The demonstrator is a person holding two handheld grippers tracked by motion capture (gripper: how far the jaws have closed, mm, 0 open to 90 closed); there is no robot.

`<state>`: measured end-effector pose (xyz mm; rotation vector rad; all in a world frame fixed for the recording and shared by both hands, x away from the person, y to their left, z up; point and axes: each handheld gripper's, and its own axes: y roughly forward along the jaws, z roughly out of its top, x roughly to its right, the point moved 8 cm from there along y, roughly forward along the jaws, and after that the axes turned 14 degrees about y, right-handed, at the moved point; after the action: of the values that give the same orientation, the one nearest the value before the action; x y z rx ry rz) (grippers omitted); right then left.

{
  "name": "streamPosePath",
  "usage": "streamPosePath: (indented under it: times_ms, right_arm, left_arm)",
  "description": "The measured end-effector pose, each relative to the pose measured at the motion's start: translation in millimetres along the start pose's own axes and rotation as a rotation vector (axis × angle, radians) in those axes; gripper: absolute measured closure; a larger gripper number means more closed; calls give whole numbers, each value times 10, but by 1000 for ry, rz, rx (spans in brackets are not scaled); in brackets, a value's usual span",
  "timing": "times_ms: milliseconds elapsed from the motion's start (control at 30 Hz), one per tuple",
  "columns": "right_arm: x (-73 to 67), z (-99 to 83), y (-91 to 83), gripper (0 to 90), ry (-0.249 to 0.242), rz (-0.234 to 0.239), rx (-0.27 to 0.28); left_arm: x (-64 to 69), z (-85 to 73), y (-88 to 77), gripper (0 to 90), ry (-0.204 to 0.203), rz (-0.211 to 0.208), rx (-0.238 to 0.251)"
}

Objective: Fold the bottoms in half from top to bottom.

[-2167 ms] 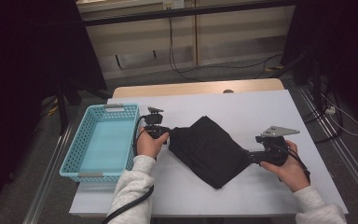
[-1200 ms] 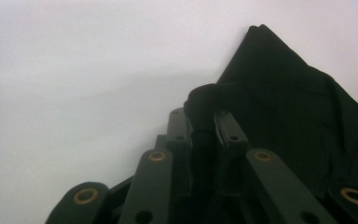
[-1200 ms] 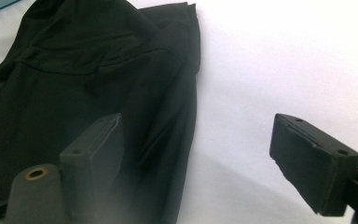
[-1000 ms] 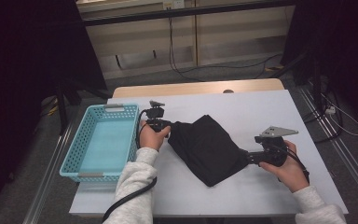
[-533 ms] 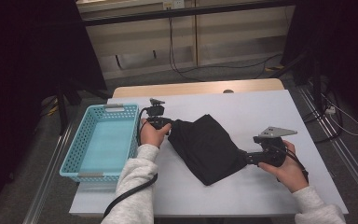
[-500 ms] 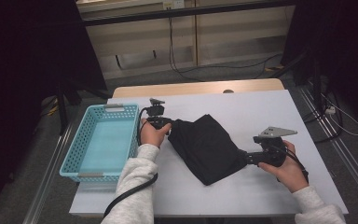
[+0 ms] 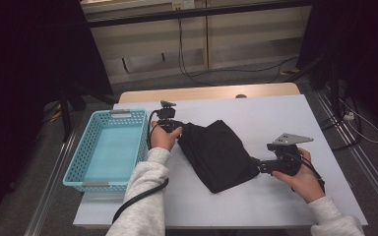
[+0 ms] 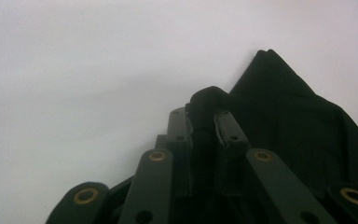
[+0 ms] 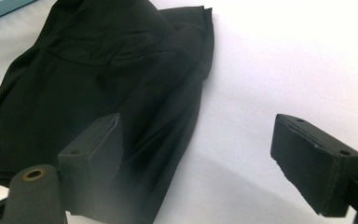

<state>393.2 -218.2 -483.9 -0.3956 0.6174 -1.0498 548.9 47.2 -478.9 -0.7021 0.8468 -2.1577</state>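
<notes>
Black cloth (image 7: 220,155) spread in loose folds across the middle of the white worktop (image 7: 275,118), long axis slanting from far left to near right. Far-left corner bunched and clamped between the jaws of the left gripper (image 7: 177,129); in the left gripper view, a rolled fold (image 8: 208,100) pinched tight between the two pads, rest of the cloth (image 8: 303,126) trailing off to the right over bare worktop (image 8: 84,74). Right gripper (image 7: 258,166) low at the near-right corner of the cloth, jaws wide apart and clamped on nothing; in the right gripper view (image 9: 214,161), one pad over the dark edge of the cloth (image 9: 98,79), the other well out over bare white surface (image 9: 279,60). Whether that pad touches the fabric: cannot tell.

Blue basket (image 7: 81,179) just beside the left hand (image 7: 163,139), along the worktop's left edge, apart from the cloth. Wide bare room on the worktop beyond the cloth toward the far right corner, and a bare strip along the near edge between the two sleeves. Right edge of the worktop near the right hand (image 7: 302,179).
</notes>
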Motion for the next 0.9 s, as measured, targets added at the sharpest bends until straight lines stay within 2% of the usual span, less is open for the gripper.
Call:
streamPosePath:
  times_ms: [300, 567, 600, 700, 767, 833, 900]
  right_arm:
    - [-75, -16, 70, 158, -11, -3, -7]
    - [-180, -18, 218, 158, -7, -32, -7]
    - [-196, -21, 253, 160, -8, -37, -11]
    - [-185, -54, 335, 179, 4, -58, -42]
    - [-176, -88, 374, 218, 21, -52, -65]
    - [-149, -139, 399, 220, 18, -80, -100]
    - [-142, -187, 422, 251, 49, -68, -122]
  left_arm:
    - [-28, 58, 64, 787, 11, 11, 7]
    - [-45, 2, 30, 774, 15, 14, 8]
    - [-43, -4, 34, 774, 5, 13, 8]
    - [-49, -25, 26, 777, 9, 13, 0]
    - [-51, -25, 14, 778, 11, 17, -1]
    - [-57, -35, 2, 781, 15, 17, -8]
    - [-54, -45, 0, 783, 10, 18, -10]
